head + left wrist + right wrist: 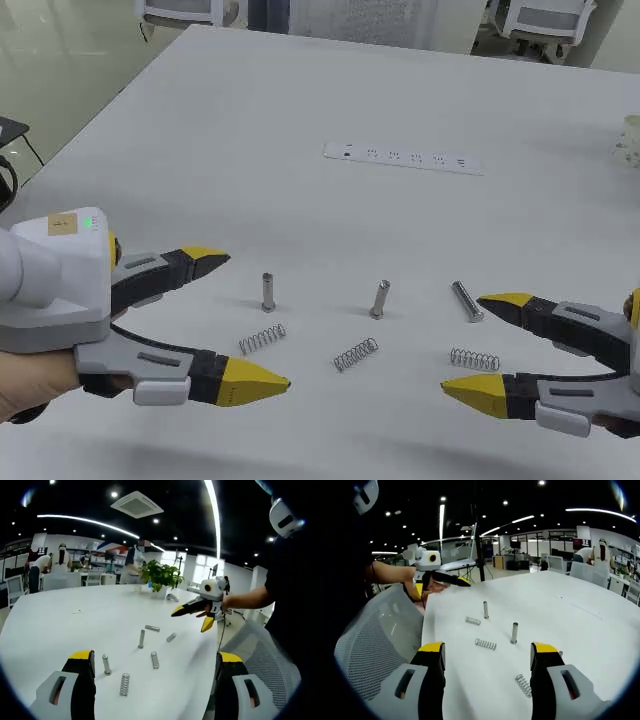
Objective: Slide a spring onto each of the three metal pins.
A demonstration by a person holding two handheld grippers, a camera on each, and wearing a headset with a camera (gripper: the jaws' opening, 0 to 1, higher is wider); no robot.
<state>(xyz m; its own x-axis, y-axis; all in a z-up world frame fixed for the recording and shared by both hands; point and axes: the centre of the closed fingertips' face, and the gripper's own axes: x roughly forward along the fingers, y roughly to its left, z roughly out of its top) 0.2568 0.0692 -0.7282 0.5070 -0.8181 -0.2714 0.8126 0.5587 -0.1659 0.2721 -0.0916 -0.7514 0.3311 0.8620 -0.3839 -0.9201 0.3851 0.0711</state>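
Three metal pins sit in a row on the white table: the left pin and middle pin stand upright, and the right pin lies on its side. A loose spring lies in front of each: left spring, middle spring, right spring. My left gripper is open beside the left pin and spring, holding nothing. My right gripper is open around the right spring's end, also holding nothing. In the left gripper view the nearest pin and spring lie between the jaws.
A white power strip lies further back on the table. A white object sits at the far right edge. Office chairs stand beyond the far edge. A potted plant and people at desks appear in the left gripper view.
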